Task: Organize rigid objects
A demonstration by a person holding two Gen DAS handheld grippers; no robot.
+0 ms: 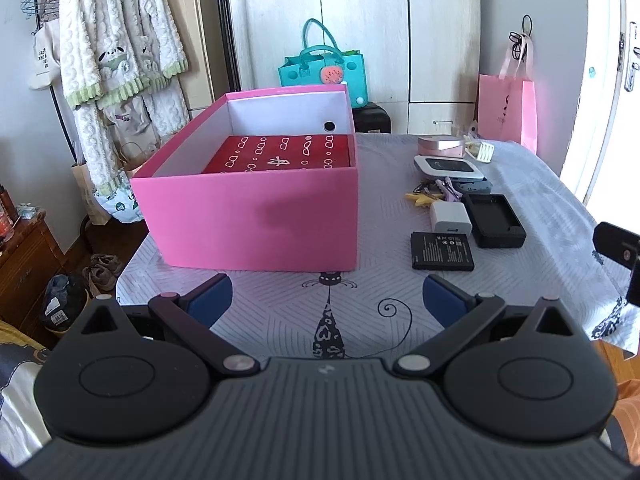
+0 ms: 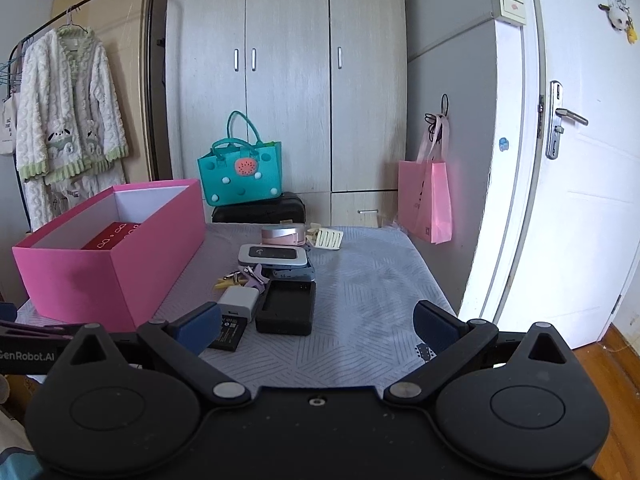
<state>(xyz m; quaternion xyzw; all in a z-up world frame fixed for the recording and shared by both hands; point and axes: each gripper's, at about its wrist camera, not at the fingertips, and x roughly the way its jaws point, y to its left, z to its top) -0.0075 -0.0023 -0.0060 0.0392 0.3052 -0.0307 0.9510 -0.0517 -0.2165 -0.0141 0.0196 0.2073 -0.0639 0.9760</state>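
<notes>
An open pink box (image 1: 256, 220) (image 2: 108, 272) stands on the table with a red patterned box (image 1: 280, 154) (image 2: 110, 236) inside. To its right lie small items: a flat black battery (image 1: 442, 251) (image 2: 228, 330), a white charger cube (image 1: 450, 217) (image 2: 239, 302), a black battery cradle (image 1: 496, 220) (image 2: 287, 308), a white-and-black pocket router (image 1: 448, 168) (image 2: 273, 255), a pink case (image 1: 440, 146) (image 2: 282, 236), clips and a yellow star (image 1: 418, 199). My left gripper (image 1: 326, 298) hovers open just before the pink box. My right gripper (image 2: 318, 328) is open, near the battery and cradle.
The table wears a grey cloth (image 1: 392, 216) (image 2: 372, 280) with cat drawings. A pink paper bag (image 2: 434, 200) hangs at the far right corner, a teal bag (image 2: 240, 172) sits behind. A white door (image 2: 568, 184) stands close on the right; a robe (image 1: 120, 40) hangs left.
</notes>
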